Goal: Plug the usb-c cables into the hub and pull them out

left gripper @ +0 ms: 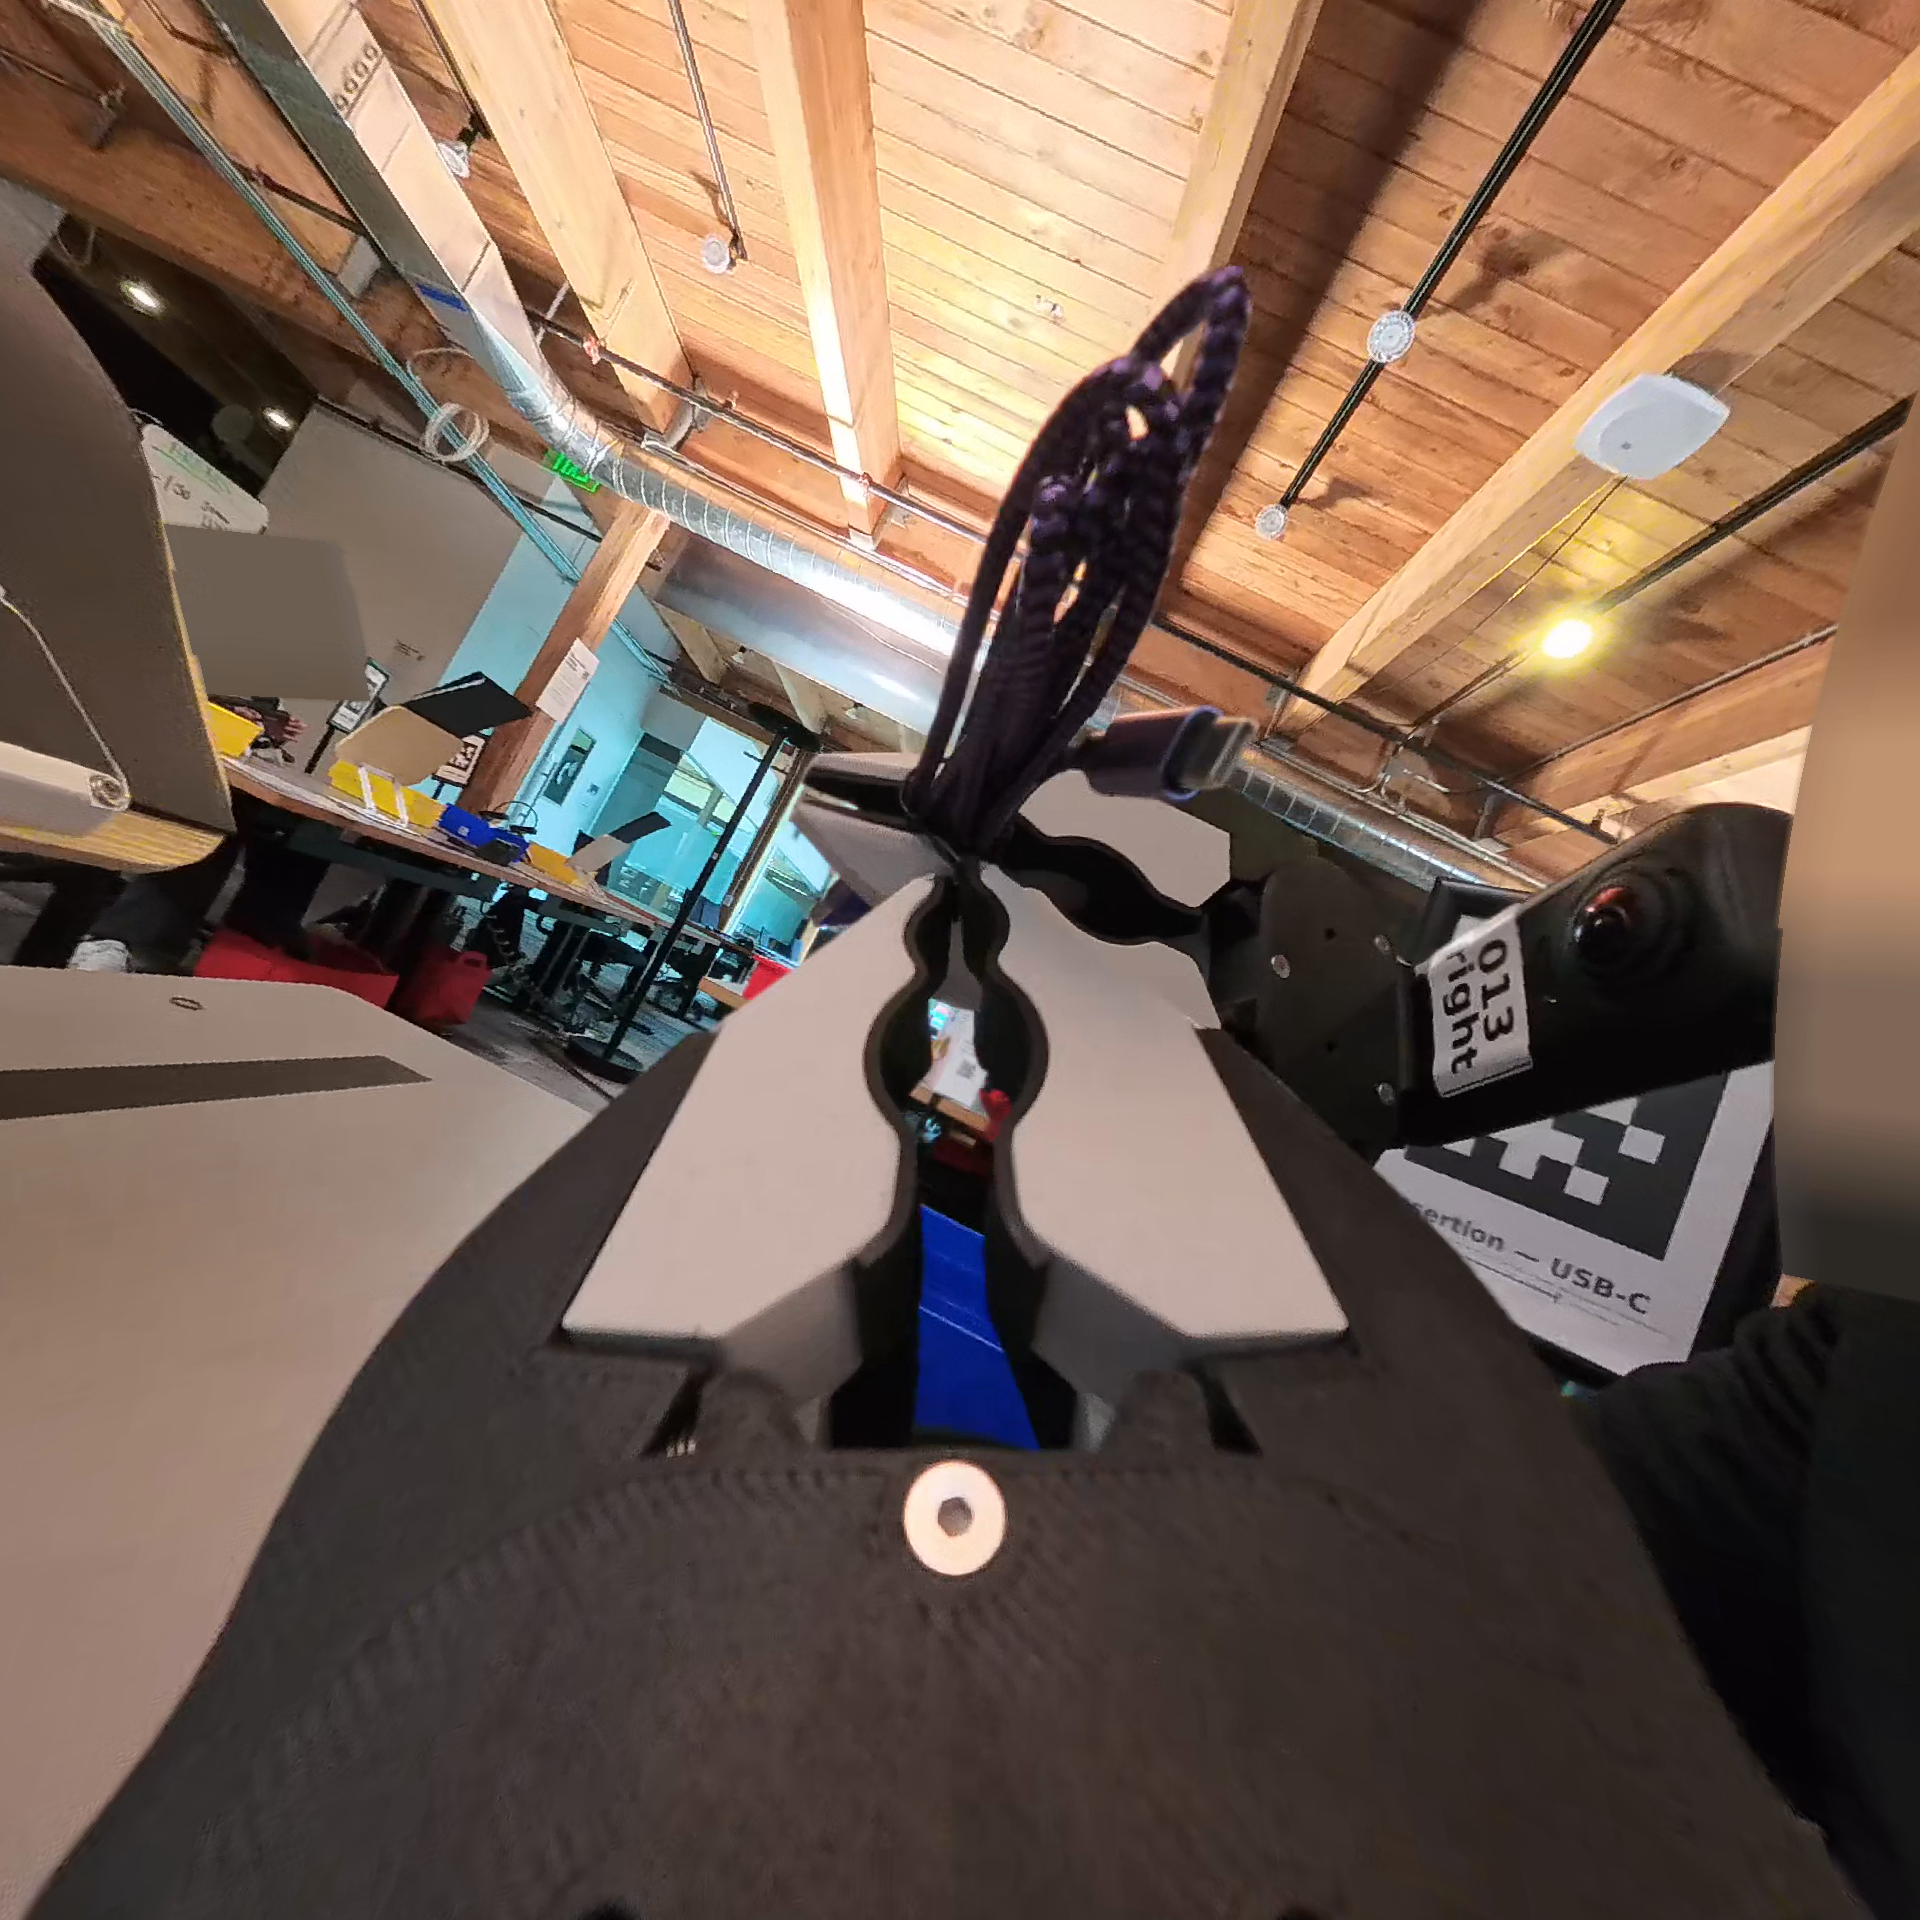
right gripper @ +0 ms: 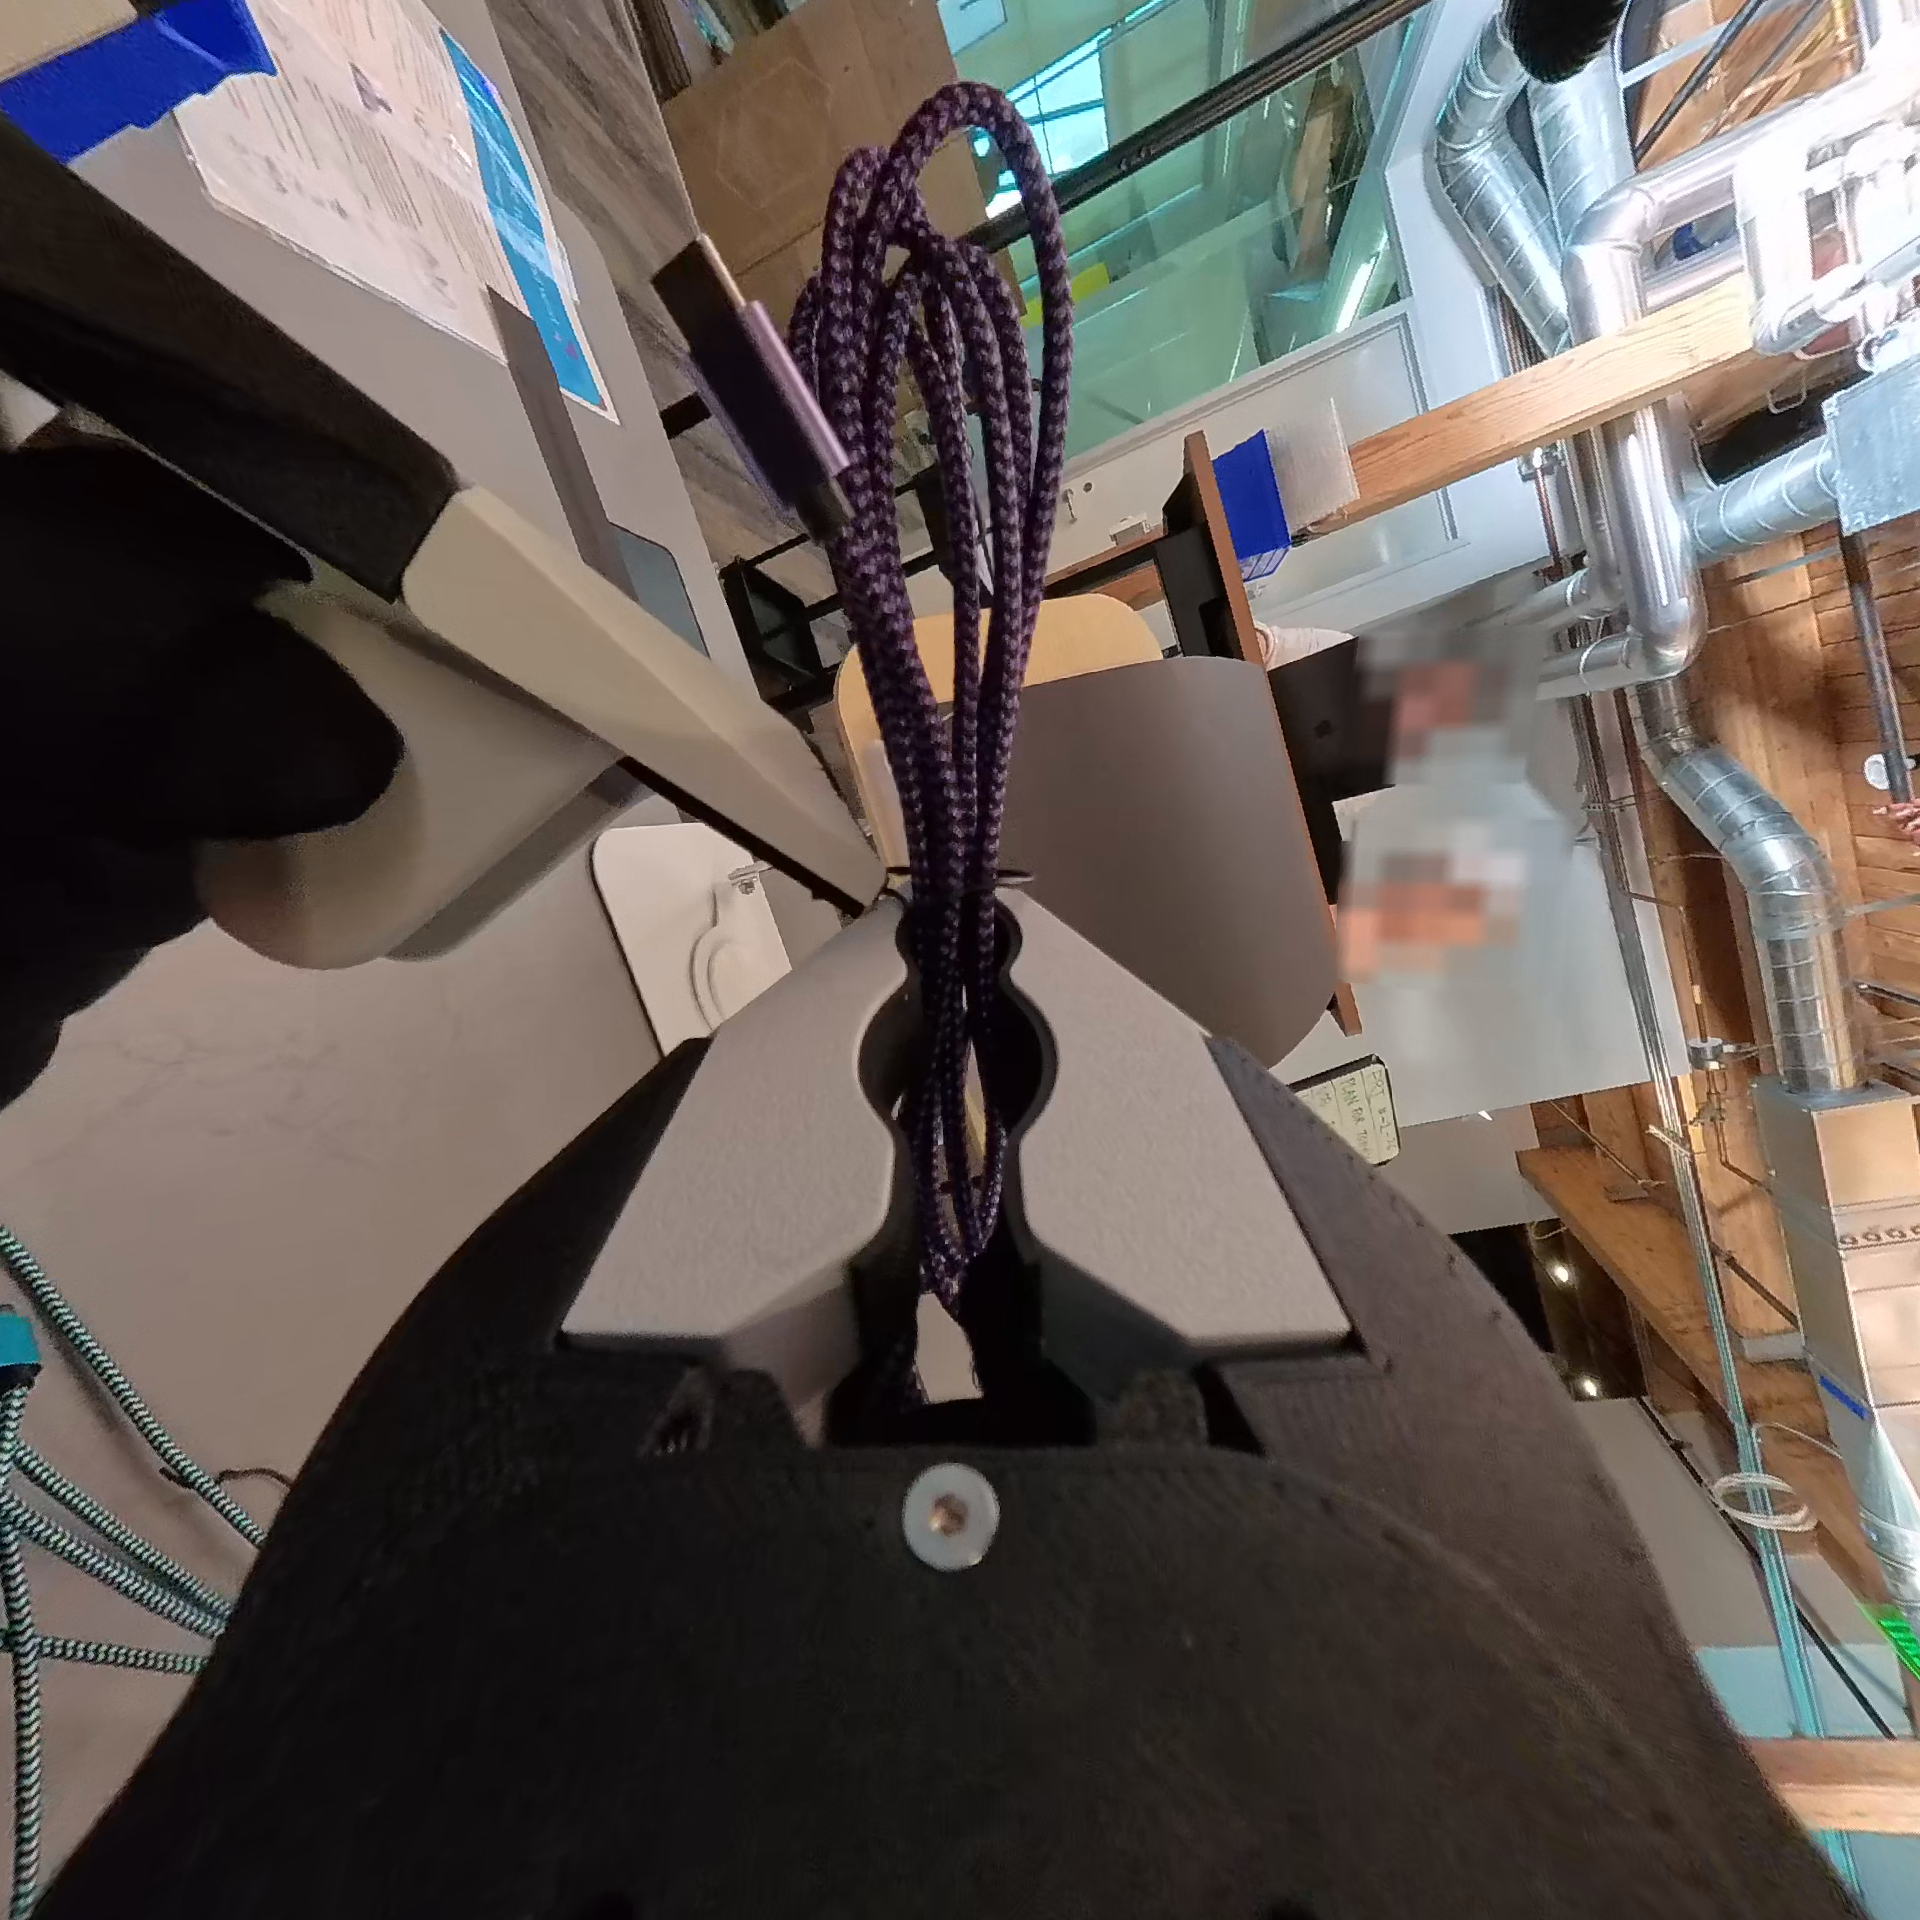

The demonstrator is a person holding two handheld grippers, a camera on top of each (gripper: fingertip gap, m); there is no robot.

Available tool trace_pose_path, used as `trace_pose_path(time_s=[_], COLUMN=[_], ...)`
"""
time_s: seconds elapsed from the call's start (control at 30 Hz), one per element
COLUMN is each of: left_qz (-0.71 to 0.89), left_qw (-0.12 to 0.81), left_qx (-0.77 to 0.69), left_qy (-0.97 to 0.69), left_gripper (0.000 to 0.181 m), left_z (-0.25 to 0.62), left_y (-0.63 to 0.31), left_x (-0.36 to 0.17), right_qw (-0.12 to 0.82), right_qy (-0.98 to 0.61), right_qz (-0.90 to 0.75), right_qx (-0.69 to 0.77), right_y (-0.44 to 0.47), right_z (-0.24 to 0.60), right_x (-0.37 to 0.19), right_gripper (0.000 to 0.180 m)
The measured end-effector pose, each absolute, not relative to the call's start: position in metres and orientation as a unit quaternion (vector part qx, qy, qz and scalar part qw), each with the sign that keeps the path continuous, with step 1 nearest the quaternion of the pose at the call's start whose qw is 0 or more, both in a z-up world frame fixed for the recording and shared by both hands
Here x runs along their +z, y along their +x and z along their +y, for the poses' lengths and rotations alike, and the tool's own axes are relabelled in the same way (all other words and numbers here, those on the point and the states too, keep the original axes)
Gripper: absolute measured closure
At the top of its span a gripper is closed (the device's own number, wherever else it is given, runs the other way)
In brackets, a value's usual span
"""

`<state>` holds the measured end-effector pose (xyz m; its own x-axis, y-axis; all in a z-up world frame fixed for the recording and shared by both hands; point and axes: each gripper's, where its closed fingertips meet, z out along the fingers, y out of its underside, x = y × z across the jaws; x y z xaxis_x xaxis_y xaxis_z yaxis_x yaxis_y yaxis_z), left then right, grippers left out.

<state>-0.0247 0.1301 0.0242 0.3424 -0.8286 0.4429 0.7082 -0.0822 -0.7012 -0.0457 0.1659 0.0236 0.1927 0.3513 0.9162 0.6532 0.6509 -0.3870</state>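
Observation:
A coiled purple braided usb-c cable (right gripper: 961,540), bound by a thin tie, stands up from my right gripper (right gripper: 956,920), which is shut on the bundle near the tie. Its purple plug (right gripper: 774,400) sticks out to the upper left. My left gripper (left gripper: 954,883) is shut on the same cable bundle (left gripper: 1081,540) at the tie, with the plug (left gripper: 1195,750) pointing right. Both grippers meet at the bundle, held up in the air. The right gripper's fingers (left gripper: 1122,831) cross just behind the left one's. A left finger (right gripper: 623,696) shows beside the bundle. No hub is in view.
Teal braided cables (right gripper: 62,1558) lie at the lower left on a grey surface. A printed marker sheet (left gripper: 1579,1195) stands behind the right gripper. A grey panel (left gripper: 208,1195) is at the left. A person (right gripper: 1455,831) stands behind a grey chair back (right gripper: 1143,852). The grippers are tip to tip, or close to it.

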Motion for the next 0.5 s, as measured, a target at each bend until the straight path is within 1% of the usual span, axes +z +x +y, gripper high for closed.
trace_pose_path(time_s=[0.5], left_qz=[0.064], left_qw=[0.644], left_qx=[-0.616], left_qy=[-0.449], left_gripper=[0.181], left_z=[0.1271], left_y=[-0.0263], left_x=[0.0212], right_qw=[0.649], right_qy=[-0.405], right_qz=[-0.637], right_qx=[-0.099], right_y=[-0.0466], right_z=[0.1666], right_x=[0.0169], right_gripper=[0.174])
